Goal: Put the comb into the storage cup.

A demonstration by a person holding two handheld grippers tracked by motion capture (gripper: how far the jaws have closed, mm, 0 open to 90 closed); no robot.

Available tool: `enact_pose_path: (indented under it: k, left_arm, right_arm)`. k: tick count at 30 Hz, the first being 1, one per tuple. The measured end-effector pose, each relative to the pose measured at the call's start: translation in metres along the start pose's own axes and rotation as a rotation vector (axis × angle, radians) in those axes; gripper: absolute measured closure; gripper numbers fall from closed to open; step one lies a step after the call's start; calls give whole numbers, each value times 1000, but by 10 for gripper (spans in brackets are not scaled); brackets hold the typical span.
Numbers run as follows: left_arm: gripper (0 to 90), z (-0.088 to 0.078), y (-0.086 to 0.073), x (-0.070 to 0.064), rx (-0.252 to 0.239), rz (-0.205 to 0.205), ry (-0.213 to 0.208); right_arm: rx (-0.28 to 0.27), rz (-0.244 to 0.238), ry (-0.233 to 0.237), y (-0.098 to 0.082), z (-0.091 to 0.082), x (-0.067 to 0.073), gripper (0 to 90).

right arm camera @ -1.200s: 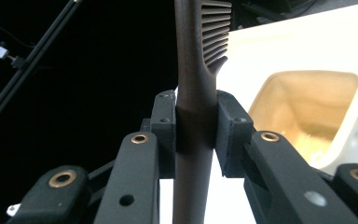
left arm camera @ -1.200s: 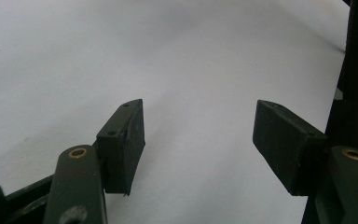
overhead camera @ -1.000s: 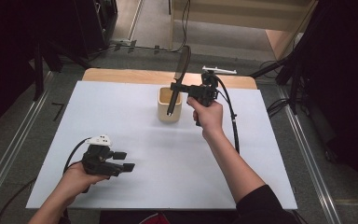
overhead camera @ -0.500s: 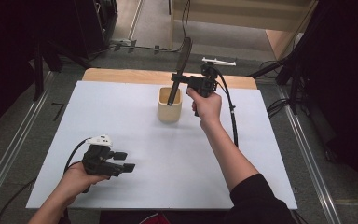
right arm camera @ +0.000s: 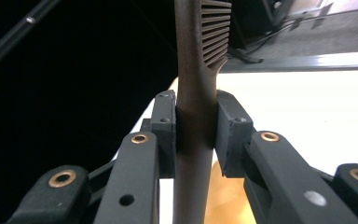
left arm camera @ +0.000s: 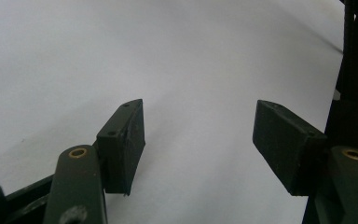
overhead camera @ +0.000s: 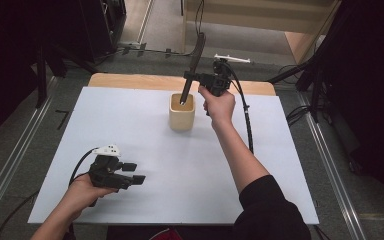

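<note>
A beige cup (overhead camera: 182, 114) stands on the white table top (overhead camera: 130, 125), toward the far middle. My right gripper (overhead camera: 189, 76) hovers above and just behind the cup, shut on a long dark slotted utensil (overhead camera: 196, 52). The utensil stands nearly upright, with its lower end at the cup's mouth. In the right gripper view the pads (right arm camera: 163, 126) clamp the utensil's handle (right arm camera: 193, 70), and the cup (right arm camera: 223, 205) shows below. My left gripper (overhead camera: 135, 172) rests near the front left of the table, held level. Its jaws stand open over bare white surface (left arm camera: 198, 140).
A wooden strip (overhead camera: 130, 80) runs along the table's far edge. Metal rails (overhead camera: 15, 165) flank the table on the floor at both sides, and cables lie on the floor beyond the far edge. The right gripper's cable (overhead camera: 247, 125) trails across the table.
The right hand has carried the utensil a little toward the far edge and slightly up, and it stands more upright. The left hand has stayed in place.
</note>
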State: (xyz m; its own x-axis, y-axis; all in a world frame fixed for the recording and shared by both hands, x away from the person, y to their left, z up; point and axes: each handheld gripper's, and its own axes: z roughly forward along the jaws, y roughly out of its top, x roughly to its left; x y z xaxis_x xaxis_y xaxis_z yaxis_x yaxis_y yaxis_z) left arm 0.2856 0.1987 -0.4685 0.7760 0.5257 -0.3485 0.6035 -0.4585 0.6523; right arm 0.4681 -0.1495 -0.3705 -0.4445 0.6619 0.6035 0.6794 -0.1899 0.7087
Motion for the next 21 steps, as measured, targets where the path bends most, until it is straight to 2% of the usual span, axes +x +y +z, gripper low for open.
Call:
enact_pose_path:
  k: [4,9,16,21]
  left_arm:
    - [355,1,0,0,2,2,-7]
    - [355,1,0,0,3,3,-10]
    - [356,1,0,0,4,8,-13]
    - [356,2,0,0,5,5,-11]
  right_arm:
    - [-2,-1,-30,-2,6,-4,700]
    - [-43,-14,-55,-1,8,-7,699]
    - [-51,-37,-89,-3,13,-8,699]
    - [-57,-35,-91,-5,16,-8,699]
